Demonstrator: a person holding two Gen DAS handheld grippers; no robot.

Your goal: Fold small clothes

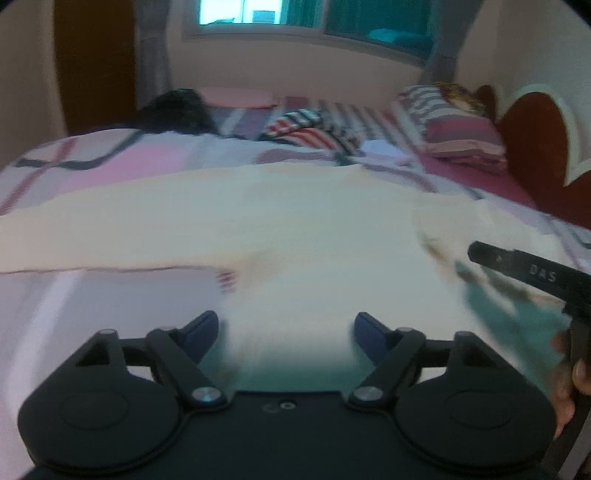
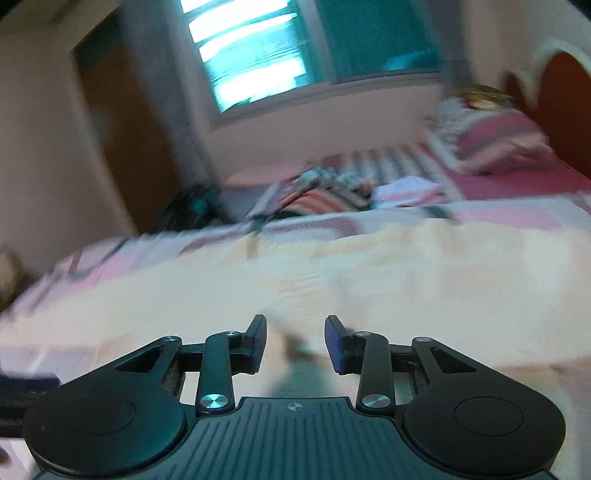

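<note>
A cream-coloured garment [image 1: 258,221] lies spread flat on the bed; it also shows in the right wrist view [image 2: 332,273]. It has a teal print [image 1: 517,317] at its right side, blurred. My left gripper [image 1: 286,332] is open and empty just above the garment's near part. My right gripper [image 2: 295,341] is open and empty over the garment's near edge. The right gripper's body [image 1: 535,273] shows at the right of the left wrist view, held by a hand.
The bed has a pink and grey checked sheet [image 1: 110,162]. A striped cloth pile [image 1: 306,129], a dark bundle [image 1: 177,110] and pillows [image 1: 454,122] lie at the far side. A red headboard [image 1: 532,140] stands at the right. A window [image 1: 314,18] is behind.
</note>
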